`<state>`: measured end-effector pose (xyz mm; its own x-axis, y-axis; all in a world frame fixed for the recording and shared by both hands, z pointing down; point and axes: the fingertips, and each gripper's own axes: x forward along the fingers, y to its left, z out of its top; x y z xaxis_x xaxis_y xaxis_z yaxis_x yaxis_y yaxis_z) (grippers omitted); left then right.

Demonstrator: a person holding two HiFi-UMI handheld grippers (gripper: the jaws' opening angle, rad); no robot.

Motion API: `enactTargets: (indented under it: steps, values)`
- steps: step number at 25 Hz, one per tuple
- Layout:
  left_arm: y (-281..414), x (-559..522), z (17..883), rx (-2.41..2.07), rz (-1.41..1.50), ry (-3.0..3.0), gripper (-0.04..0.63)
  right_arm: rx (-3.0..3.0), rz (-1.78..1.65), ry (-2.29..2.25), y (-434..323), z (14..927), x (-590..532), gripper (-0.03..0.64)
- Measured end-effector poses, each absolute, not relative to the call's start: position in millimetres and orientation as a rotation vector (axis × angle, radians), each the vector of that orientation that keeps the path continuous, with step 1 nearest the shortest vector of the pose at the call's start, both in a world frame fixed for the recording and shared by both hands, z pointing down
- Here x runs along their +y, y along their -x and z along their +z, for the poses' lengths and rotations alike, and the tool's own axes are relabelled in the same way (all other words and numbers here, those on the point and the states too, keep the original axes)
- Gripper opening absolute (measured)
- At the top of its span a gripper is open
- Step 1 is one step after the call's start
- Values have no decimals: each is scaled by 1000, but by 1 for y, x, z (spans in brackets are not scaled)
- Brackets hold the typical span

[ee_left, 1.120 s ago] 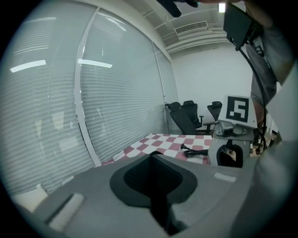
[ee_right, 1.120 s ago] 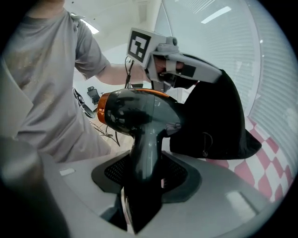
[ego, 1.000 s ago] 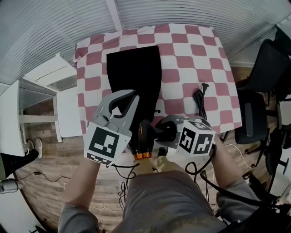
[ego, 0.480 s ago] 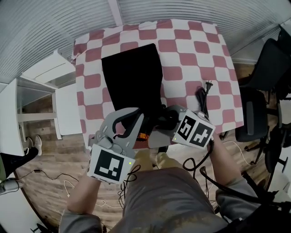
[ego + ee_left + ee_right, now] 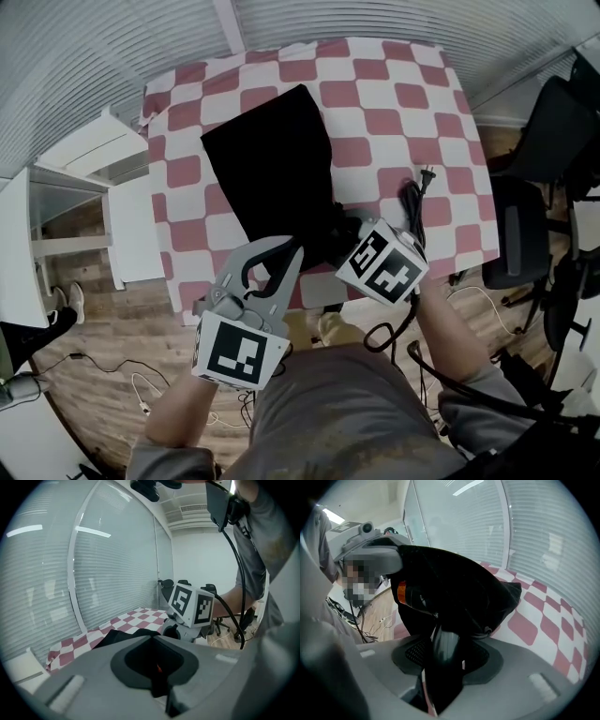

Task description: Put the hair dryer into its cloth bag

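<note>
A black cloth bag [image 5: 270,167] lies slanted on the red-and-white checked table [image 5: 394,103], its mouth toward me at the near edge. My left gripper [image 5: 286,251] is shut on the edge of the bag's mouth and lifts the cloth [image 5: 133,633]. My right gripper [image 5: 339,246] is shut on the black handle [image 5: 443,653] of the hair dryer. In the right gripper view the dryer's body, with its orange ring [image 5: 402,592], sits under the draped bag [image 5: 464,590]. In the head view the dryer is hidden by the bag and the grippers. Its cord and plug [image 5: 413,199] trail over the table on the right.
A white shelf unit [image 5: 89,178] stands left of the table. Black office chairs [image 5: 539,187] stand at the right. Cables lie on the wooden floor [image 5: 112,375] near my feet. Window blinds run behind the table's far side.
Both grippers have come closer to the table's near edge. The bag has swung to a slant and its mouth now covers the dryer's orange end, which showed before. The right gripper has rolled.
</note>
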<state>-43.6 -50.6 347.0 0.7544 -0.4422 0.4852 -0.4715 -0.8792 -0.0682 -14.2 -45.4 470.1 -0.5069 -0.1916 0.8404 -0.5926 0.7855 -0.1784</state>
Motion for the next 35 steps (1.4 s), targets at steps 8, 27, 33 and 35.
enactTargets:
  steps: [8,27,33,35]
  values:
    - [24,-39,368,-713,798,-2862,13,-2013,533,-666,19,480,-59,210]
    - [73,-26,405,-1279,766,-2725,235,-2074,605,-616,16,501,-53,221]
    - [97,-40,434,-1416,752,-2583,213,-2165,664,-584,18,493,-51,238]
    - [98,-40,434,-1427,745,-2582,204,-2169,632,-581,16,493,-49,262]
